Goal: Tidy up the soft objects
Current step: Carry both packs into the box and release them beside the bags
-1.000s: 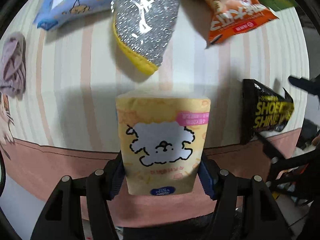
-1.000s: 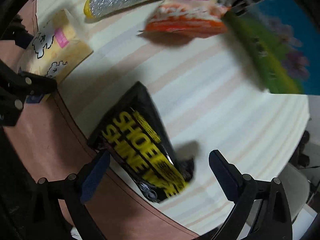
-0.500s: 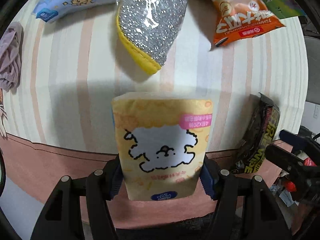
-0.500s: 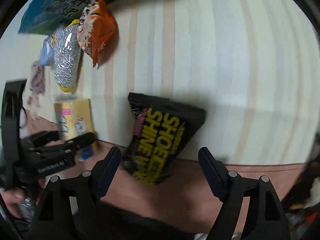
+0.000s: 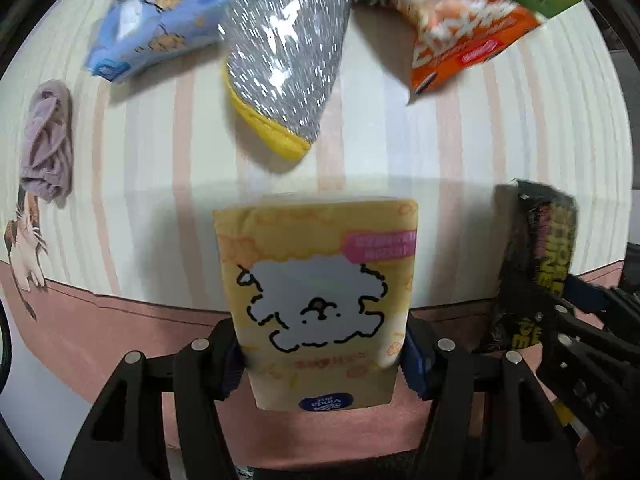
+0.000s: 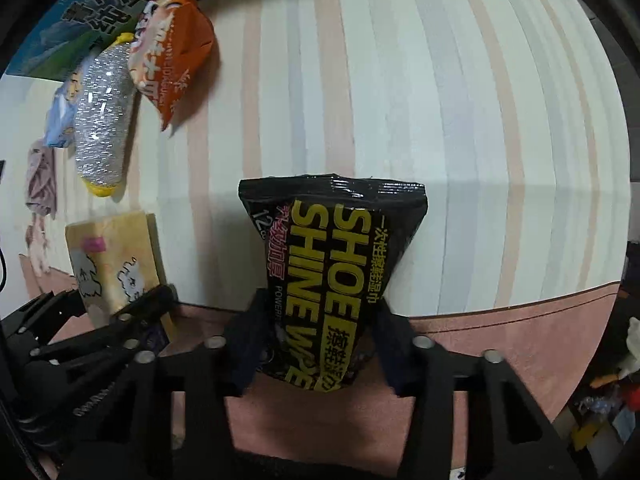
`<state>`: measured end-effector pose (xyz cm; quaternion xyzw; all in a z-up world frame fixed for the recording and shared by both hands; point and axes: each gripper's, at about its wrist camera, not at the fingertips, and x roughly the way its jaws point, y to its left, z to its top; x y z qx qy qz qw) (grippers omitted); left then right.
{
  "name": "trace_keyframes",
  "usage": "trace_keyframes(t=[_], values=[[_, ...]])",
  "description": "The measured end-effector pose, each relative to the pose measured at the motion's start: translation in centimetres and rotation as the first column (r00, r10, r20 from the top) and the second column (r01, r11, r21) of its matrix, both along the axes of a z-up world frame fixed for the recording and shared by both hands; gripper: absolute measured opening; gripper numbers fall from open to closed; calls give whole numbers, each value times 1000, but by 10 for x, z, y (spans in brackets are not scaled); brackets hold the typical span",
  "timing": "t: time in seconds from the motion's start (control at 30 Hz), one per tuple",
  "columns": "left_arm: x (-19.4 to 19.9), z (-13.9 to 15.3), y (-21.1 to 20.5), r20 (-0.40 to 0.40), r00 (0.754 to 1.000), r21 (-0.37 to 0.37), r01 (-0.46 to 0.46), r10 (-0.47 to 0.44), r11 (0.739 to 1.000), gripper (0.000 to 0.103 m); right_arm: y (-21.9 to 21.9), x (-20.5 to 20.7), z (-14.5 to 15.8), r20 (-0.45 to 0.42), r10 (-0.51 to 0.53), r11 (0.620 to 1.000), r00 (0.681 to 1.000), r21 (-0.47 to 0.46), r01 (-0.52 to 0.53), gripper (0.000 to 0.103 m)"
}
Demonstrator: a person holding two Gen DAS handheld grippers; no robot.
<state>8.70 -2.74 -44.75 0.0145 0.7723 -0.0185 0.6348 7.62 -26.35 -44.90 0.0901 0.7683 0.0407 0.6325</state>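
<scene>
Since a second ago my right claw (image 6: 316,344) has closed around the black shoe-wipe pack (image 6: 336,264), which earlier lay loose between its open fingers; it's now clenched on the pack's lower end at the near edge of the striped desk (image 6: 440,120). My left claw (image 5: 322,360) keeps its grasp on the yellow tissue pack (image 5: 316,300), upright, just left of the black one. Farther back lie the silver pouch (image 5: 288,52), orange snack bag (image 5: 460,36), blue pack (image 5: 160,28) and a crumpled cloth (image 5: 48,140) at far left.

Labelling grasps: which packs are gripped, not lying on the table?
Yellow tissue pack in left gripper; black shoe shine wipes pack in right gripper.
</scene>
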Motion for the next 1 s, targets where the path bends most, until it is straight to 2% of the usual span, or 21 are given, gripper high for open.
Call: trace_keyframes(t=[0.1,0.17,0.23,0.27,0.33,0.43,0.5,0.53,0.6,0.67,0.73,0.83,1.0], values=[[2,47,3,60,998,-47,-5,8,999,60,-4,3,24,22,-13,999,1000,48,12,44],[10,77,3,105,994,-81,-9,17,997,60,-12,13,59,74,-15,996,997,85,9,44],[30,124,8,182,983,-132,-5,29,991,60,-17,30,102,141,-11,993,990,121,-7,44],[37,136,9,198,980,-141,-1,29,990,60,-19,44,129,189,1,991,982,129,-26,44],[70,173,14,234,972,-177,21,22,984,60,-12,69,169,260,21,989,965,133,-57,44],[124,209,20,291,957,-163,48,1,985,60,-10,121,219,342,44,988,939,123,-92,44],[163,219,19,329,944,-123,62,-18,990,60,-12,153,235,375,84,991,923,64,-116,44],[190,220,21,345,938,-84,66,-33,994,60,10,173,230,380,90,992,921,47,-116,44],[230,210,24,339,940,-46,60,-41,997,60,22,209,218,353,107,992,930,25,-123,44],[260,194,27,313,949,-32,46,-34,998,60,31,239,194,311,108,993,944,4,-115,44],[294,165,29,265,963,-10,46,-41,999,60,50,267,163,270,124,992,955,-26,-121,44],[326,128,24,186,981,2,60,-60,998,60,69,290,119,197,143,989,970,-56,-134,44],[359,89,21,100,992,27,69,-71,997,60,80,304,59,93,160,985,983,-84,-153,44]])
